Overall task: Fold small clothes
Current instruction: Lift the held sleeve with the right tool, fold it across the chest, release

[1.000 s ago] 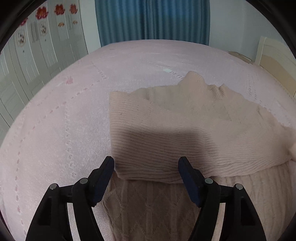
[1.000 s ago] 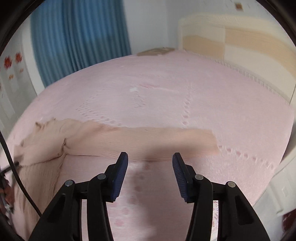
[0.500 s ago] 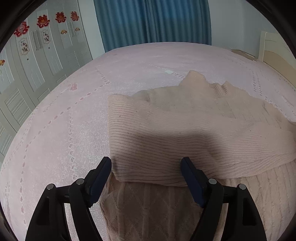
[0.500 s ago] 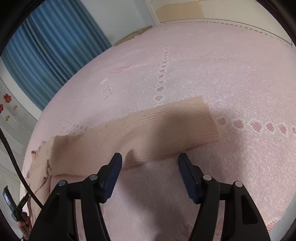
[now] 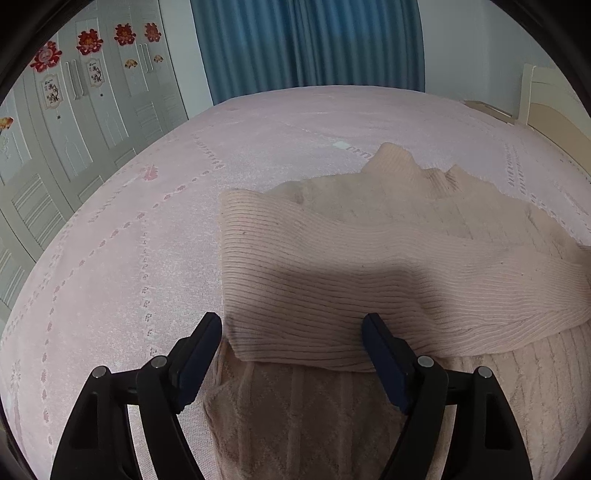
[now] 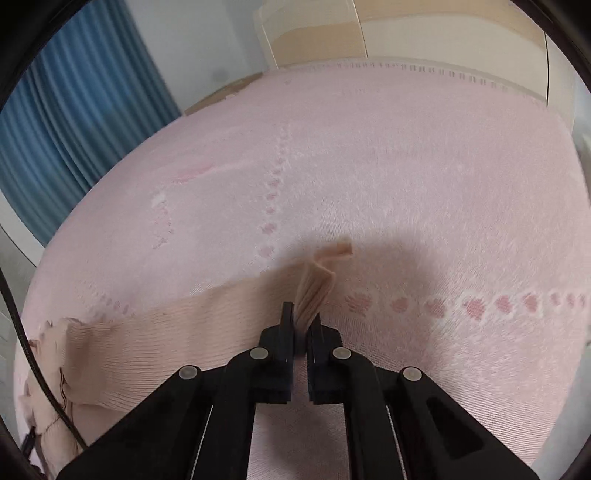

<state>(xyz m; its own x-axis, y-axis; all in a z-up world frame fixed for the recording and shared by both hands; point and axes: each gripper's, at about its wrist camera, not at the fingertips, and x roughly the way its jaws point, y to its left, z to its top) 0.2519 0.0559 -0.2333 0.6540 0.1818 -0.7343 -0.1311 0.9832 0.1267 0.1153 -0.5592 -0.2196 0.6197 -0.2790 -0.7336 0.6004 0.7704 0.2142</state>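
Left wrist view, left tool (image 5: 290, 334): jaws stand wide apart, nothing gripped; the near edge of a folded-over ribbed sleeve (image 5: 332, 280) lies between the fingertips, pads not pressing on it.
Left wrist view, sweater (image 5: 295, 417): pale pink knit, flat on the bed; diamond-patterned body nearest the camera, the ribbed sleeve laid across it, collar peak at the far side.
Left wrist view, bedspread (image 5: 129, 258): pink, with rows of small cut-out motifs, bare to the left of the garment.
Left wrist view, background: white wardrobe doors (image 5: 74, 129) with red paper decorations at left, blue curtain (image 5: 306, 44) behind the bed.
Right wrist view, right tool (image 6: 303, 314): jaws have just closed and are pinched tight on the cuff (image 6: 314, 288) of the other sleeve; the ribbed fabric bunches upward out of the pads, its tip curling over.
Right wrist view, sleeve run (image 6: 147, 332): stretches from the pinch to the left, lying on the bedspread toward the body of the garment at the frame's left edge.
Right wrist view, cable (image 6: 22, 339): black, crossing the left edge.
Right wrist view, far end: cream headboard (image 6: 406, 33) beyond the bed.
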